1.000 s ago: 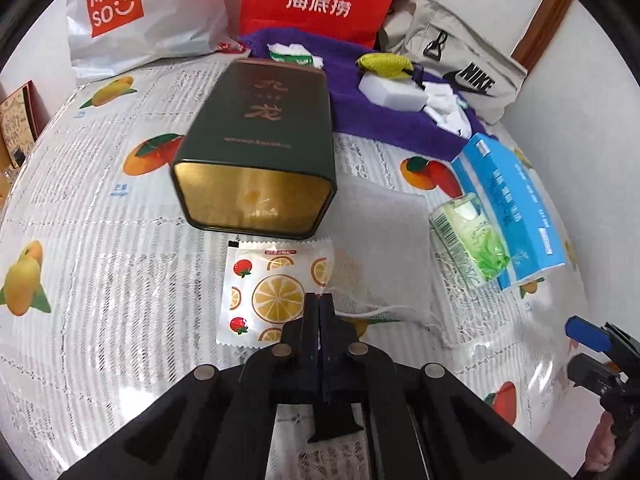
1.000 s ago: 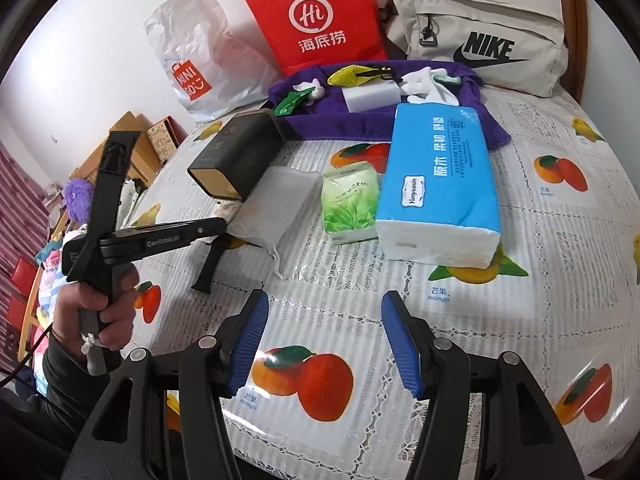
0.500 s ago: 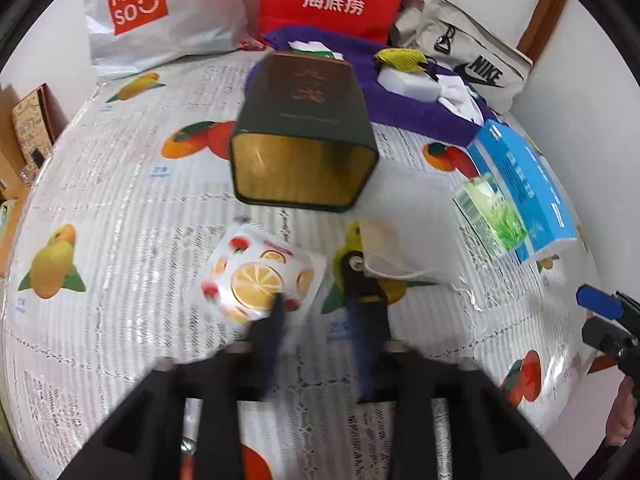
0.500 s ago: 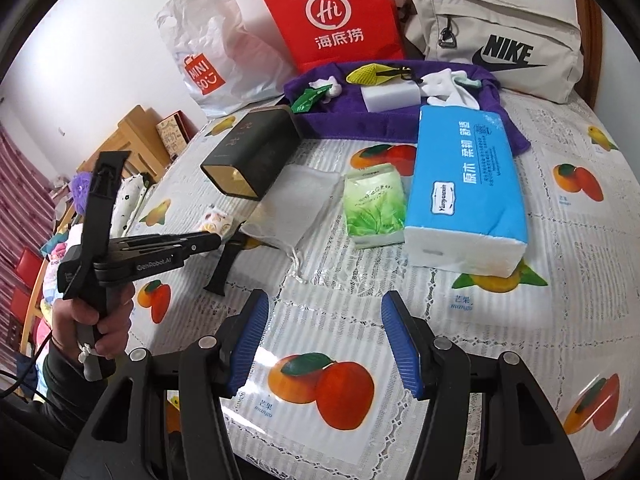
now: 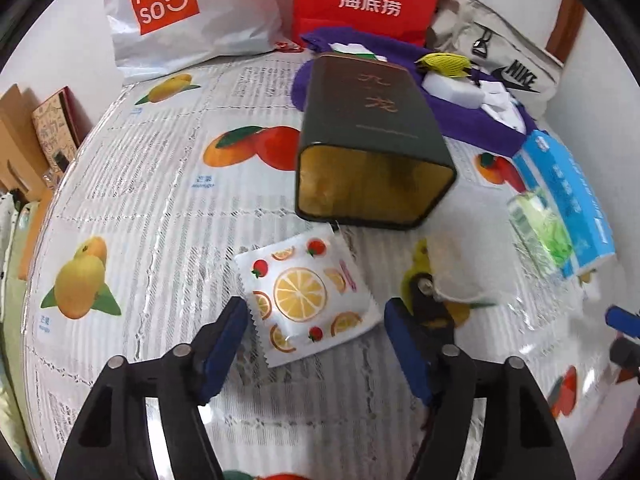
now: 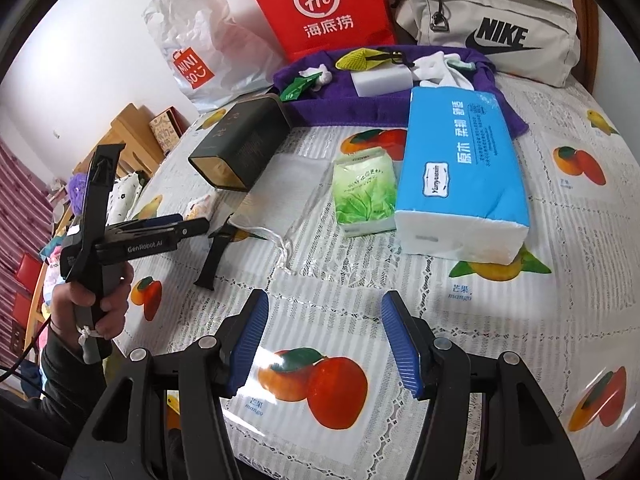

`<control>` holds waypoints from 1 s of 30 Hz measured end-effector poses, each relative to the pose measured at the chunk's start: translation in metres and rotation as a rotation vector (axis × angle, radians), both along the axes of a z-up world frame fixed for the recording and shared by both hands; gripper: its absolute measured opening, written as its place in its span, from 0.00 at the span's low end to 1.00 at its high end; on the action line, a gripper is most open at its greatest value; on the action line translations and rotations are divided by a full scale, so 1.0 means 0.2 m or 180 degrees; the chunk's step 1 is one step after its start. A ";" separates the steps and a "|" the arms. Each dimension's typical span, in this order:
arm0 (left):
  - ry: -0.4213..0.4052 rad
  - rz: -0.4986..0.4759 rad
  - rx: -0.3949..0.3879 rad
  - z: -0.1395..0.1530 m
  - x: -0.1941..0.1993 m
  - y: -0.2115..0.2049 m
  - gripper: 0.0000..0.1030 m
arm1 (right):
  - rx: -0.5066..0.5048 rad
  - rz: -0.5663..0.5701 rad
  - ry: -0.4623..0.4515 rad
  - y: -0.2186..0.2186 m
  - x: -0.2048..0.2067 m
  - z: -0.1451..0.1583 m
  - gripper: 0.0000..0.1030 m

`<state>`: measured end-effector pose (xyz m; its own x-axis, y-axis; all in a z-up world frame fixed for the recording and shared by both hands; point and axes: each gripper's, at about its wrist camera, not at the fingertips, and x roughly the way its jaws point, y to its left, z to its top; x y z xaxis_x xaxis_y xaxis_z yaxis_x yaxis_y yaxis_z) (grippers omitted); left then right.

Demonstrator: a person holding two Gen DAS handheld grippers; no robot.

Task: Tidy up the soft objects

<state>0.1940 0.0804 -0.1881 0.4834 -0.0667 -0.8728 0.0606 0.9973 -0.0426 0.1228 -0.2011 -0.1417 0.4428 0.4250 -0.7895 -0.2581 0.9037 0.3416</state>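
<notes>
Your table wears a glossy cloth printed with oranges and mangoes. Along its far edge lie a purple towel, a white Miniso bag, a red paper bag and a beige Nike bag. Nearer the middle you have a dark green tin on its side, a fruit-print packet just before its mouth, a white mesh pouch, a green tissue pack and a blue tissue pack touching it.

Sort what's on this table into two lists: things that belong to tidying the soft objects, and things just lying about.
Job in hand:
- fruit-print packet, between the open left gripper fingers
- dark green tin, lying open-ended
- mesh drawstring pouch
- green tissue pack
- blue tissue pack

Lying about:
- red paper bag
- white Miniso bag
- Nike bag
</notes>
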 end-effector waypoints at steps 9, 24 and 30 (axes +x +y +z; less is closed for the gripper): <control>-0.0081 0.0042 0.0181 -0.02 0.05 0.00 0.69 | -0.0024 0.0032 0.0058 0.01 0.03 -0.02 0.57; -0.0142 -0.0212 0.0132 0.02 0.04 -0.03 0.24 | -0.0076 0.0233 -0.0157 0.13 0.06 0.06 0.57; -0.0110 -0.0194 0.0012 0.02 0.02 0.01 0.18 | -0.0224 0.0367 -0.0361 0.26 0.10 0.10 0.57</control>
